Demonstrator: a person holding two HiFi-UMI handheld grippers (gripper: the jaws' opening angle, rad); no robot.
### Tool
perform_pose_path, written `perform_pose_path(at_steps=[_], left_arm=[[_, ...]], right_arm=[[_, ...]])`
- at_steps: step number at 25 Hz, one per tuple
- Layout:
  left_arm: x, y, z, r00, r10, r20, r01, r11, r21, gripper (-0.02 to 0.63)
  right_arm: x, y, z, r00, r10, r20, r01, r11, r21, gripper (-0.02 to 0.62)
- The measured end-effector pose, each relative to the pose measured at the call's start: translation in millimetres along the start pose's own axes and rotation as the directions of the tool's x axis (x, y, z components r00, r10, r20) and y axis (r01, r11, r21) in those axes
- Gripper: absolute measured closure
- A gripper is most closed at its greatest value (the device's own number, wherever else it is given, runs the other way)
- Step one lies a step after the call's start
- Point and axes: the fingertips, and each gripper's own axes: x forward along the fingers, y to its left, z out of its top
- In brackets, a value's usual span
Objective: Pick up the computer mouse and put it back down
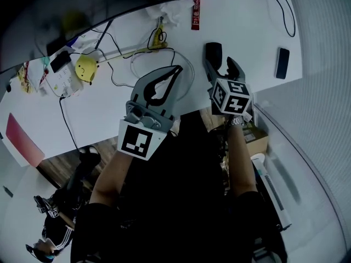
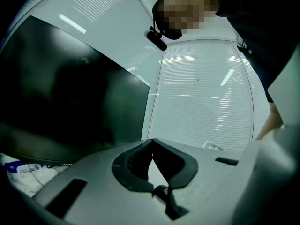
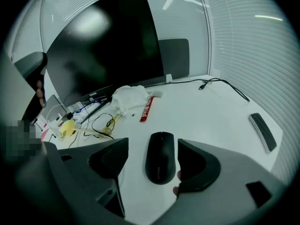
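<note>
A black computer mouse (image 3: 160, 157) lies flat on the white desk (image 3: 211, 121). My right gripper (image 3: 153, 145) points down at it, with one jaw on each side of it. The jaws stand wide, with white desk showing on the left side and a thin gap on the right. In the head view the mouse (image 1: 213, 52) sits just beyond the right gripper (image 1: 221, 70). My left gripper (image 1: 179, 69) hovers to the left of it above the desk. In the left gripper view the left gripper (image 2: 152, 141) has its tips touching with nothing between them, and aims level at a dark monitor.
A dark phone (image 1: 282, 63) and a black cable (image 1: 281, 7) lie at the desk's right end. A red packet (image 1: 196, 6), crumpled white tissue (image 3: 130, 97), tangled cables (image 1: 159, 51) and a yellow object (image 1: 86, 67) sit further back and left. A monitor (image 3: 103, 41) stands behind.
</note>
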Motion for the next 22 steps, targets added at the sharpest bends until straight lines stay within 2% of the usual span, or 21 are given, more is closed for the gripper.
perform_pose_path(at_steps=[6, 14, 18, 22], left_arm=[[-2, 8, -6, 1.0, 0.005, -0.011, -0.005, 1.0, -0.008, 0.6], [-8, 24, -9, 1.0, 0.026, -0.016, -0.027, 0.999, -0.019, 0.6], [-9, 29, -8, 0.999, 0.034, -0.008, -0.034, 0.999, -0.024, 0.6], [-13, 32, -9, 0.999, 0.035, -0.013, -0.035, 0.999, -0.026, 0.6]], right_arm=[[31, -12, -17, 0.996, -0.078, -0.05, 0.079, 0.997, 0.014, 0.299], [55, -14, -27, 0.988, -0.119, -0.103, 0.119, 0.993, -0.004, 0.299], [60, -19, -30, 0.978, -0.166, -0.125, 0.164, 0.986, -0.024, 0.299], [63, -19, -32, 0.974, -0.175, -0.143, 0.175, 0.984, -0.009, 0.299]])
